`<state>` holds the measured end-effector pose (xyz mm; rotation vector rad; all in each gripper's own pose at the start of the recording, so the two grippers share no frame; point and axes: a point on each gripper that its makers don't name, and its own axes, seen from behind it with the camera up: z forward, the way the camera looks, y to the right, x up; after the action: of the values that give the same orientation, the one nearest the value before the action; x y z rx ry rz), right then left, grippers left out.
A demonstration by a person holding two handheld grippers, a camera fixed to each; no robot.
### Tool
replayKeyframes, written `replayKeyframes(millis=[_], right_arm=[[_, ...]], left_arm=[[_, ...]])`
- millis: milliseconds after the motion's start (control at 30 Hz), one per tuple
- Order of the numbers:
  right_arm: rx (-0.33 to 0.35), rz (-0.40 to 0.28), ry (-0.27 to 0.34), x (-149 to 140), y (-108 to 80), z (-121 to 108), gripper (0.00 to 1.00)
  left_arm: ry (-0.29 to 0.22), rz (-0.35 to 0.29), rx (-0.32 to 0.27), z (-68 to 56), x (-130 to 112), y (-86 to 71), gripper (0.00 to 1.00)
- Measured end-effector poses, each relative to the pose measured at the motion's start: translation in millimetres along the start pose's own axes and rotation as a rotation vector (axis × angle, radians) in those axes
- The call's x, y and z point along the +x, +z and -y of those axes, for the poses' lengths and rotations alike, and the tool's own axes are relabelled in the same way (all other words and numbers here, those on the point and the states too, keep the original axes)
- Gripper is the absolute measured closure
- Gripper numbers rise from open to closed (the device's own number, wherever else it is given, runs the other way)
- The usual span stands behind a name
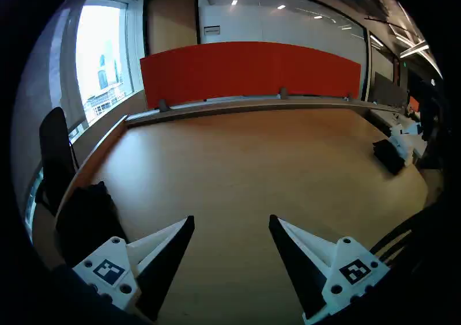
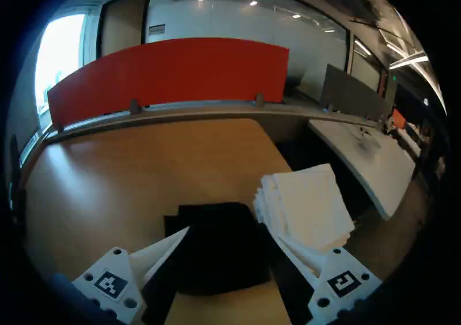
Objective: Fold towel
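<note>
A black folded towel (image 2: 222, 247) lies near the table's front edge in the right gripper view. My right gripper (image 2: 229, 233) stands open, one finger on each side of it, and I cannot tell whether they touch it. A stack of white folded towels (image 2: 308, 212) sits just right of the black one at the table's corner. In the left gripper view my left gripper (image 1: 230, 220) is open over bare wooden table (image 1: 242, 158), with nothing between its fingers. Far right in that view lie a black towel (image 1: 387, 155) and white towels (image 1: 403, 146).
A red divider panel (image 1: 248, 71) runs along the table's far edge. A dark bundle (image 1: 86, 221) rests at the table's left edge beside a black chair (image 1: 55, 146). In the right gripper view a second white desk (image 2: 369, 163) stands across a gap.
</note>
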<state>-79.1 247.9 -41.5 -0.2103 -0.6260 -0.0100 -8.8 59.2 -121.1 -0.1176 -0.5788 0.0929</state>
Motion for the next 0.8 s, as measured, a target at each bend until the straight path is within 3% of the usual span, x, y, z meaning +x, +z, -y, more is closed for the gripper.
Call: replayKeyframes(millis=[567,800], right_arm=[[-0.084,-0.324,0.022,72.4,-22.9,-0.6,0.17],[-0.079,-0.360,0.014,79.2,-26.1,6.9,0.14]], left_arm=[[-0.003,-0.002,0.000,1.2,2.1,-0.3,0.04],[-0.003,-0.004,-0.001,1.7,3.3,-0.6,0.04]])
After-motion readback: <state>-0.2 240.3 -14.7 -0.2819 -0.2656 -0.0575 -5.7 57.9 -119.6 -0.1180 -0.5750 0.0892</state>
